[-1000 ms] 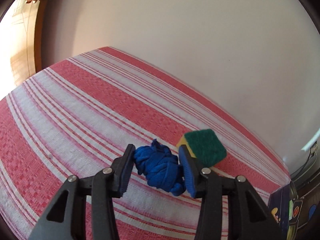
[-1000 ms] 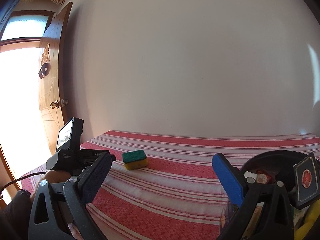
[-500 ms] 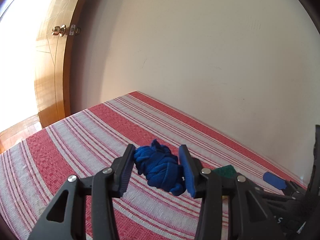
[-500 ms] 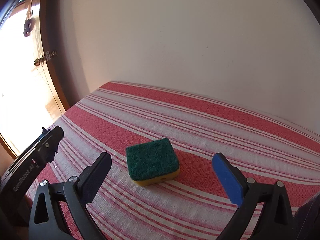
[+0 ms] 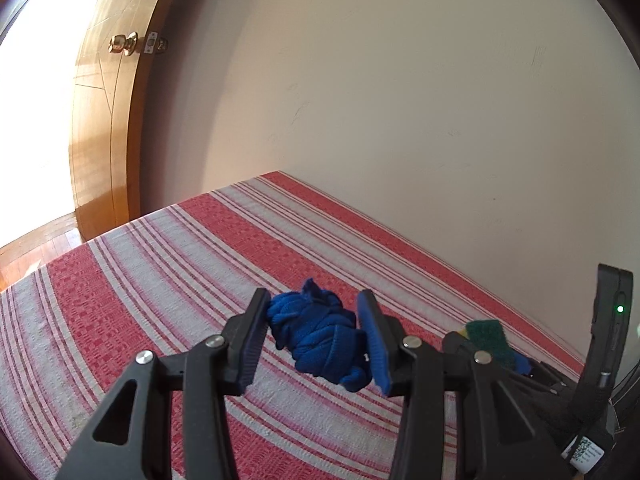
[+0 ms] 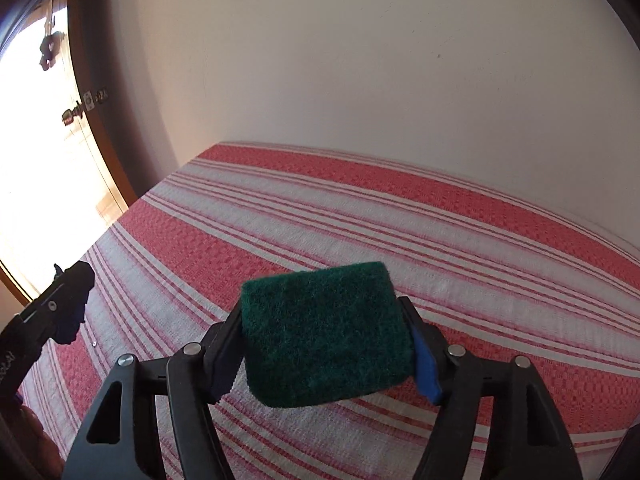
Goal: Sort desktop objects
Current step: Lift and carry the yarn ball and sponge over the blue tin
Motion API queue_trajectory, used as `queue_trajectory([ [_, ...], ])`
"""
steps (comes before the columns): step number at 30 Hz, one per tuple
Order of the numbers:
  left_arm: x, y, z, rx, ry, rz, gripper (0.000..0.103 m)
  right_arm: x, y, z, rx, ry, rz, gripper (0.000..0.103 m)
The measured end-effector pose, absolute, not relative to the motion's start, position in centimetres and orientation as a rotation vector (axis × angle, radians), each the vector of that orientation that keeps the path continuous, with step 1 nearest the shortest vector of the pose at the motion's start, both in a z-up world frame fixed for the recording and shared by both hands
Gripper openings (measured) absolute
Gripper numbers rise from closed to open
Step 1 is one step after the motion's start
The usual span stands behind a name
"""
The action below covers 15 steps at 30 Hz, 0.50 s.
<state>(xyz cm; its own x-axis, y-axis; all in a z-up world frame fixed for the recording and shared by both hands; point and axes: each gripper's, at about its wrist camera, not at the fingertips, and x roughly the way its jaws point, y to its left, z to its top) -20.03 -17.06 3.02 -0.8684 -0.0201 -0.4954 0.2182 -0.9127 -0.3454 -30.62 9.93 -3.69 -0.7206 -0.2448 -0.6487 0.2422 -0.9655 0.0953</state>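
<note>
Biggest thing here is the table under a red and white striped cloth [image 6: 360, 216], pushed up against a plain cream wall [image 5: 400, 80], with a wooden door [image 5: 108, 120] and its brass knob [image 5: 120, 43] off to the far left.

The sponge [image 6: 324, 334] is the main item, sitting near the middle of the table, green scrubby side up. Its long axis runs left to right, across the right gripper [image 6: 326, 350]. That gripper's jaws are closing in on it right now, and the pads already look pressed against its two short ends. From this side you can't see the yellow layer at all; the left camera only catches a sliver of yellow and green [image 5: 486, 334] poking out behind black gripper parts, so most of it is blocked there.

The left gripper [image 5: 314, 340] is over on the near left, jaws set fairly narrow and clamped on a bunched-up blue cloth [image 5: 316, 340], more of a wad than anything with a clear direction. It's held above the stripes. In the right camera you only get the tip of that gripper [image 6: 60, 304] at the left edge, with a bit of blue hanging off it.

Far right of the left view there's a black upright piece with a small green light [image 5: 620, 309]; can't make out what it is.
</note>
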Motion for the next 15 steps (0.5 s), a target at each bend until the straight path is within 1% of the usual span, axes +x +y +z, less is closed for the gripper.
queue_trajectory([
  [3,-19.6,-16.3,3.6,0.7,0.566,-2.905,0.045,-26.7,11.8,-1.8,0.744,-0.049,-2.806,0.072],
  [6,-18.9,-15.1,4.3,0.64,0.521,-2.979,0.045,-22.4,12.3,-0.7,0.493,0.086,-2.931,0.072],
  [8,-18.6,-14.3,4.6,0.622,0.498,-3.017,0.045,-20.3,12.3,-0.4,0.4,0.161,-2.949,0.072],
  [11,-17.8,-13.4,5.1,0.57,0.443,-3.043,0.045,-18.0,12.9,-0.4,0.357,0.18,-2.959,0.073],
  [15,-16.5,-12.2,5.8,0.493,0.348,-3.029,0.045,-17.2,14.5,-0.7,0.399,0.112,-2.981,0.073],
])
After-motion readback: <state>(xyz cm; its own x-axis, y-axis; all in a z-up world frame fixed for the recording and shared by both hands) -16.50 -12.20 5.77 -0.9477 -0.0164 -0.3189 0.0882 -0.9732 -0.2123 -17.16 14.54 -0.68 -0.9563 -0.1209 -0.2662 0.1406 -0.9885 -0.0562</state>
